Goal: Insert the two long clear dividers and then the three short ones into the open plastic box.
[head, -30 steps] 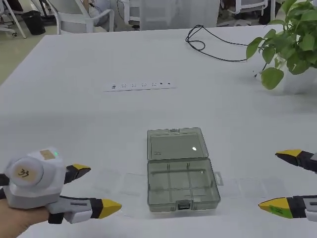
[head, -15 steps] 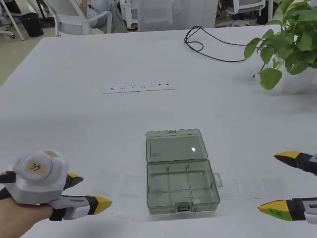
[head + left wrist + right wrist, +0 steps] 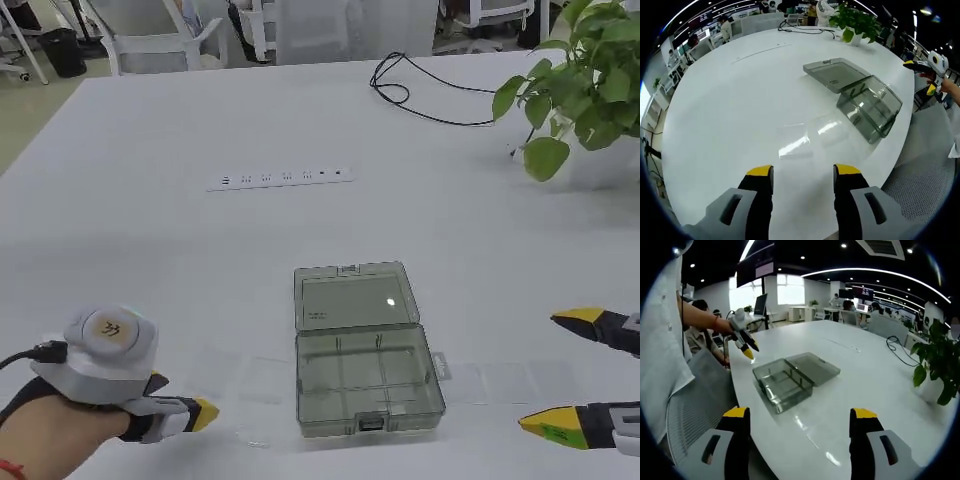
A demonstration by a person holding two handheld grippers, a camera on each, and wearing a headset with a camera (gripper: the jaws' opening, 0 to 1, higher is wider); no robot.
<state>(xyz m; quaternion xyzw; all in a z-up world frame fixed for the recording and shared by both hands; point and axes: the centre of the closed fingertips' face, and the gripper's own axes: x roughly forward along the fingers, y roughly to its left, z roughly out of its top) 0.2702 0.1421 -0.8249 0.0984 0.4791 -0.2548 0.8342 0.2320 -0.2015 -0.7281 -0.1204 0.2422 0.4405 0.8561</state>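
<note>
Left gripper (image 3: 803,171), right gripper (image 3: 800,413) — jaws spread, nothing held. Dividers (image 3: 797,141) laid flat by near edge of worktop (image 3: 150,250); a long one is best pinched edgewise.

Head view: taken from above the near edge of the table (image 3: 150,130), pitched forward and down, with the open box (image 3: 365,350) at mid distance. Left gripper view: held low over the table and aimed rightward at the box, close. Right gripper view: aimed leftward, with the box somewhat farther off. Box and potted plant (image 3: 585,80) are shared by all three views.
</note>
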